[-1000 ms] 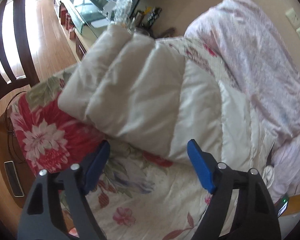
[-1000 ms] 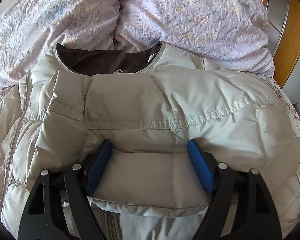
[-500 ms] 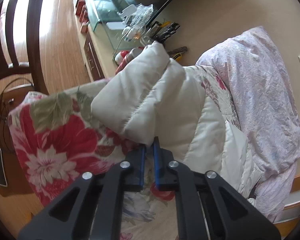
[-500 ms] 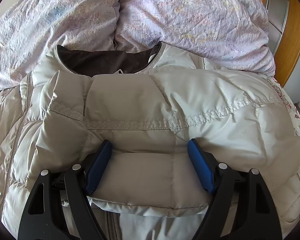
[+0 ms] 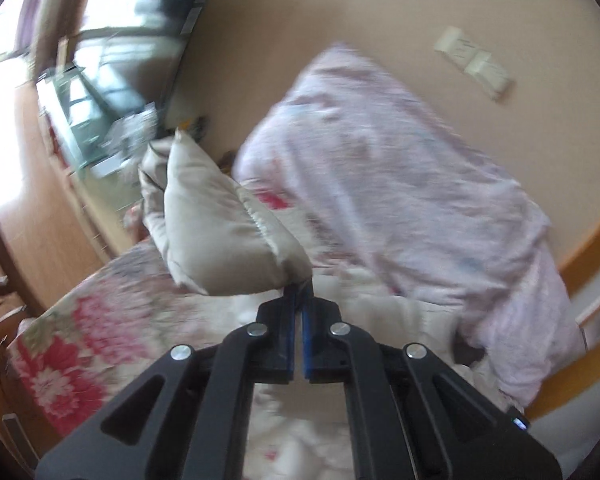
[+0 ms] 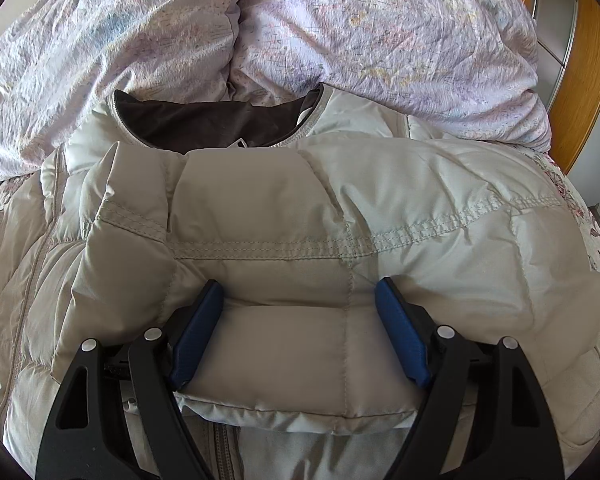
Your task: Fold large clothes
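Observation:
A cream puffer jacket (image 6: pixel 340 208) lies on the bed, its dark-lined collar (image 6: pixel 212 124) at the far side. One sleeve is folded across its chest. In the right wrist view that sleeve's end sits between the wide-apart blue pads (image 6: pixel 400 336) of my right gripper (image 6: pixel 300 300), whose tips rest against the padding. In the blurred left wrist view my left gripper (image 5: pixel 299 292) is shut on the edge of the other sleeve (image 5: pixel 216 232) and holds it up above the floral sheet (image 5: pixel 80 340).
A crumpled lilac quilt (image 6: pixel 340 24) is heaped behind the jacket and fills the right of the left wrist view (image 5: pixel 380 184). A glass-topped cabinet (image 5: pixel 88 120) with clutter stands by the wall. Wall sockets (image 5: pixel 476 64) sit above the bed. Wooden trim (image 6: pixel 580 92) runs at the right.
My left gripper closed on the sleeve's edge and lifted it off the floral sheet, rolling as it rose. The right gripper and the folded sleeve stayed put.

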Available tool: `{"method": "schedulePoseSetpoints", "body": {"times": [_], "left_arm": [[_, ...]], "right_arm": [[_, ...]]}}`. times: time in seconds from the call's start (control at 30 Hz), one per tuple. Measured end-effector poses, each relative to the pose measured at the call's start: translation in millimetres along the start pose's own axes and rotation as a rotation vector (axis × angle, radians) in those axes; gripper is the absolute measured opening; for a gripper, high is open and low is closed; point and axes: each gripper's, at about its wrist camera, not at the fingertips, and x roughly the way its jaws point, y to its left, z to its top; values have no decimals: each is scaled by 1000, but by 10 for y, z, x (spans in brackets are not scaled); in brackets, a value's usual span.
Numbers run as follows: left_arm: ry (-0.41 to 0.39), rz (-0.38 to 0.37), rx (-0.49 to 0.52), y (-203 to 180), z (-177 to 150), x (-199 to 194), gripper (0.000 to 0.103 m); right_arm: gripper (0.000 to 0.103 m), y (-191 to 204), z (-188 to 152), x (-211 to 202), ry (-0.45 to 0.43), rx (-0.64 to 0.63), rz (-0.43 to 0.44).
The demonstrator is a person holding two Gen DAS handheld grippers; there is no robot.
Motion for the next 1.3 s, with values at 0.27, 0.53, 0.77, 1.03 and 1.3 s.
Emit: {"method": "schedulePoseSetpoints", "body": {"times": [0.27,0.53,0.77,1.03,1.3], "left_arm": [[84,-273,241,-1361,-406,94,2],[236,-456,423,-2327,-1236,321,2],[387,-413,574,-2752,-2035,729,10],[326,-397,575,-2420,-1943,527,68],[248,-141,552,-1583,-1518,551,77]], "right_arm": [[80,22,35,11,18,-2,5],[80,-319,66,-286,-8,49,8],[79,-826,72,-541,-84,122,-46],[52,-986,101,-798,-153,154,91],[32,-262,167,-769,-133,-37,329]]}}
